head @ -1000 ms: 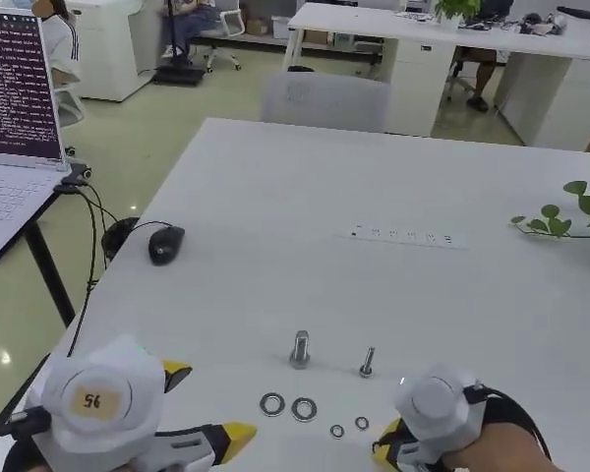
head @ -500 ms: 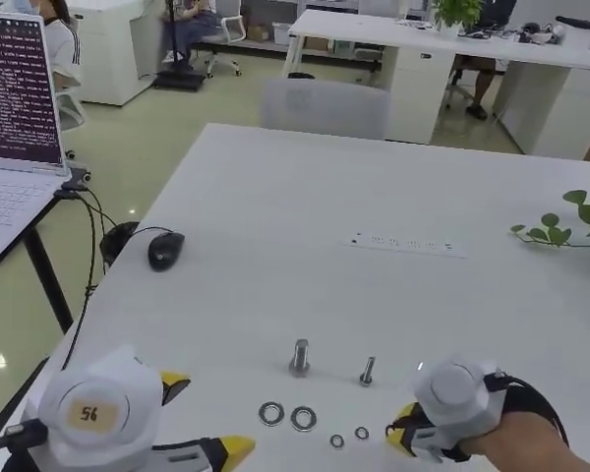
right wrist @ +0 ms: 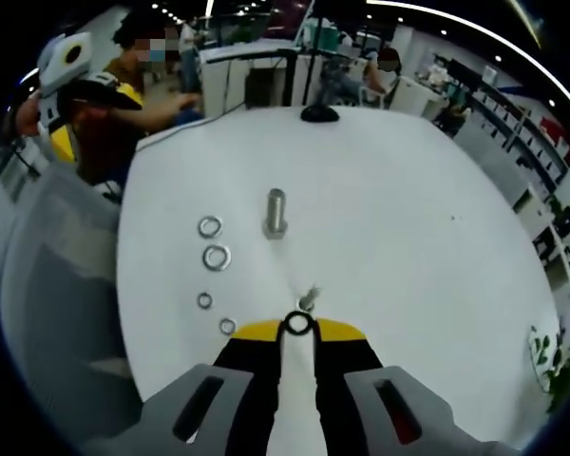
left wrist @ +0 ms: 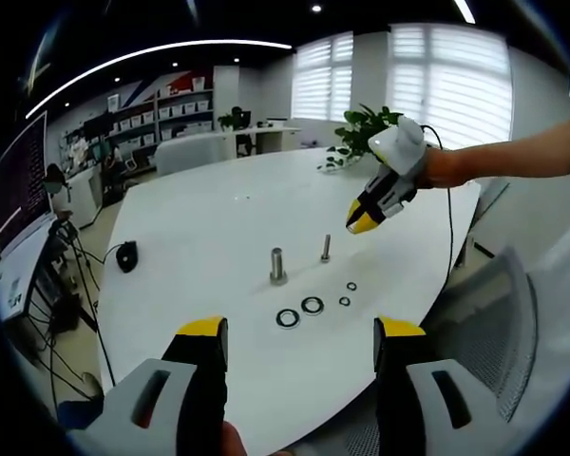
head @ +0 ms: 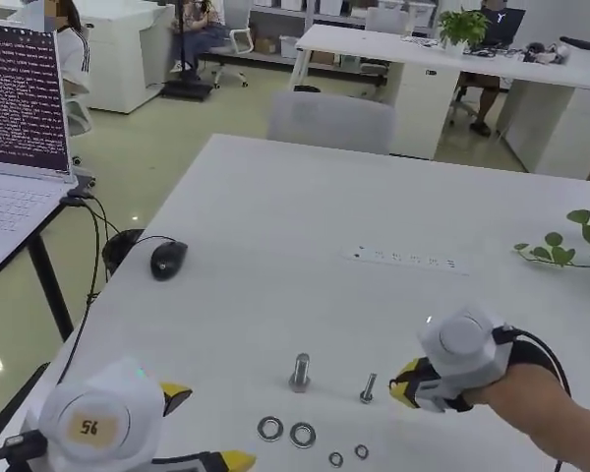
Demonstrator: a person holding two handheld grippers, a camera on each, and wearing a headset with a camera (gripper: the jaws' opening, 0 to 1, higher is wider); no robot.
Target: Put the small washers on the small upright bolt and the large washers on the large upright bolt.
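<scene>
The large bolt (head: 300, 373) and the small bolt (head: 369, 387) stand upright on the white table (head: 305, 236). In front of them lie two large washers (head: 270, 428) (head: 303, 434) and two small washers (head: 336, 458) (head: 361, 451). My right gripper (head: 403, 383) hovers just right of the small bolt. Its own view shows it shut on a small washer (right wrist: 297, 324), right in front of the small bolt (right wrist: 309, 297). My left gripper (left wrist: 300, 332) is open with nothing in it, at the near left edge of the table, short of the large washers (left wrist: 288, 317).
A black mouse (head: 167, 260) with its cable lies at the table's left side. A white power strip (head: 405, 261) sits mid-table, and a plant (head: 570, 241) reaches in from the right. A laptop (head: 15, 128) stands on a side stand at left.
My right gripper has lifted from the near edge beside the small washers and moved forward, level with the small bolt. The left gripper has stayed about where it was.
</scene>
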